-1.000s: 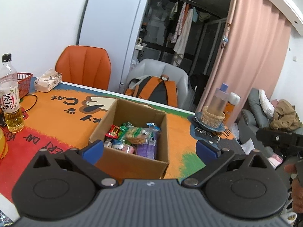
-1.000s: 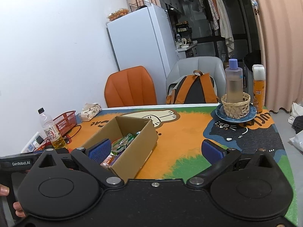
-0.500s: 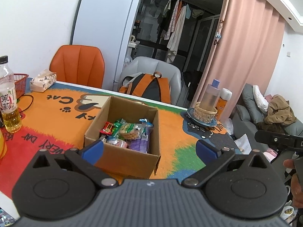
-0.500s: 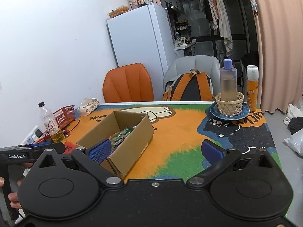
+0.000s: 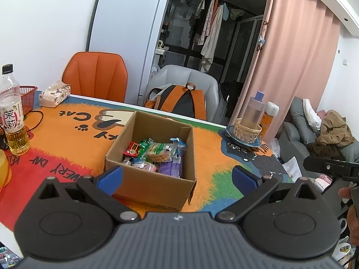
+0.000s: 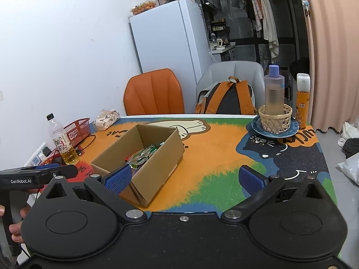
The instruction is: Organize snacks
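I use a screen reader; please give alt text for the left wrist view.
An open cardboard box of snack packets sits on a colourful cat-print table mat, just beyond the open, empty left gripper.

Plain brown corrugated cardboard is forming the matt box (image 5: 154,179), while the snack packets (image 5: 157,151) inside are glinting as glossy plastic film. The desk (image 6: 219,157) is wearing a printed cover that is looking fuzzy and matt. The near-left drink bottle (image 5: 12,109) is showing clear, shiny plastic. At far right a small basket (image 6: 275,121) is showing rough woven cane, sitting on a glossy blue plate (image 6: 291,128).
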Demonstrator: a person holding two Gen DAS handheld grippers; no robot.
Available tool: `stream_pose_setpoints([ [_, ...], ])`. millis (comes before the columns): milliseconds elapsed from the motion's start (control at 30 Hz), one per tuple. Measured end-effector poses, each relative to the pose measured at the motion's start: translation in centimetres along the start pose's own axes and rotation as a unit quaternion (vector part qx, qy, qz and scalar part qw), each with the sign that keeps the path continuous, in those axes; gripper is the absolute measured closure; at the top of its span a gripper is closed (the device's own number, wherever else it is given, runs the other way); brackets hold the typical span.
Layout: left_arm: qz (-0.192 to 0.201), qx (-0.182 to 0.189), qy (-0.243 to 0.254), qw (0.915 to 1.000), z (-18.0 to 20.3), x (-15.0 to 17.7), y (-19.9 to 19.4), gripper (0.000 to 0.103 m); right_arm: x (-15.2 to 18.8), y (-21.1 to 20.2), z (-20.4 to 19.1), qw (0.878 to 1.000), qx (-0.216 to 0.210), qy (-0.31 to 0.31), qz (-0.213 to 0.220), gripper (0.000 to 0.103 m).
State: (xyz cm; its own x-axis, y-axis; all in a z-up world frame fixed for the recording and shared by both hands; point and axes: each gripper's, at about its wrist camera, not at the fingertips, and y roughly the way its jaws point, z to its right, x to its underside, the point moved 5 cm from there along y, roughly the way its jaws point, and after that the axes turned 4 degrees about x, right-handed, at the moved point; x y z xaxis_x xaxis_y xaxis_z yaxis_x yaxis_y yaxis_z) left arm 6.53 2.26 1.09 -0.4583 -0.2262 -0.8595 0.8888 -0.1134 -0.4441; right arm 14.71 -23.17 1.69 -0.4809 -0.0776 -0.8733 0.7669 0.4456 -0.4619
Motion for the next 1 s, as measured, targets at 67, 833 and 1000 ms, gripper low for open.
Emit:
stream_pose_setpoints([
  [67, 0.001, -0.001, 0.0, 1.0, -0.02, -0.01, 0.0, 0.0, 0.03, 0.02, 0.03, 1.0, 0.0, 0.001, -0.001, 0.0],
  [833, 0.001, -0.004, 0.001, 1.0, -0.25, 0.07, -0.03, 0.0, 0.3, 0.43, -0.02, 1.0, -0.001, 0.0, -0.01, 0.0],
  [1000, 0.001, -0.008, 0.001, 1.0, -0.29, 0.17, -0.03, 0.0, 0.4, 0.57, -0.13, 1.0, -0.002, -0.003, -0.012, 0.0],
])
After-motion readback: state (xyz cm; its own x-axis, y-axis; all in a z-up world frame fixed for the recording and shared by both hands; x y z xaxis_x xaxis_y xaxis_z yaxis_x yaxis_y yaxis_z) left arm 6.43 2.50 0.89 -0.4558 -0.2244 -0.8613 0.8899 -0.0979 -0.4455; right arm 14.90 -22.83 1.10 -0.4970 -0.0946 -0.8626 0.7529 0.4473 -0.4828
